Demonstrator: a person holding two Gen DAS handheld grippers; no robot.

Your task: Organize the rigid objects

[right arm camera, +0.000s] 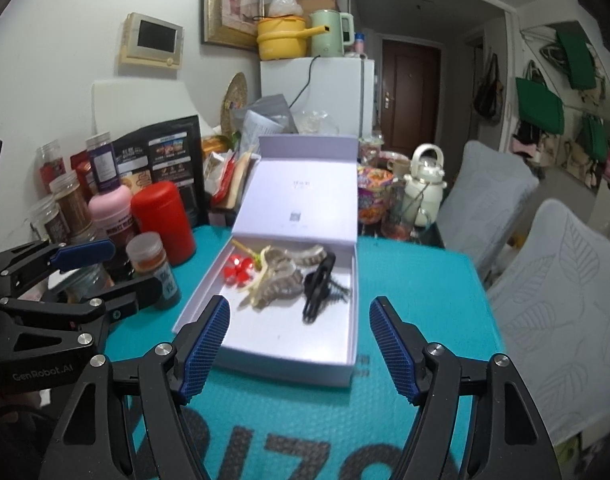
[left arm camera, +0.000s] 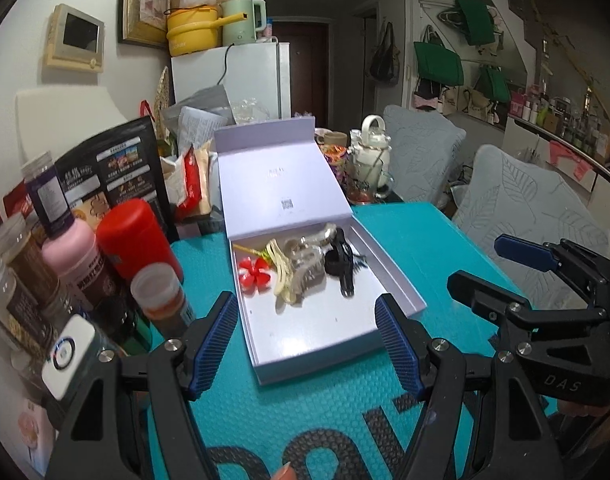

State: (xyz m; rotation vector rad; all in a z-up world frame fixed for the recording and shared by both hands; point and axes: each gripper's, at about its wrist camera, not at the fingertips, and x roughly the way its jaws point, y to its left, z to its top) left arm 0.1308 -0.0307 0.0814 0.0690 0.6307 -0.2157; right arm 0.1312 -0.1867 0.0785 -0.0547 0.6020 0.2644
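Teal matting (left arm camera: 405, 216) bore large dark letters under the white box (left arm camera: 401, 300); "DAS" marked the right gripper (left arm camera: 477, 266), "GenRobot.AI" the left gripper (right arm camera: 105, 268), both jaws apart, empty.

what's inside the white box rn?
White box holds a red flower clip, a cream clip, grey claw clips and a black claw clip, piled together. Anything beneath the pile is hidden.

Lilac box (right arm camera: 265, 344), teal dimpled mat (right arm camera: 417, 280)
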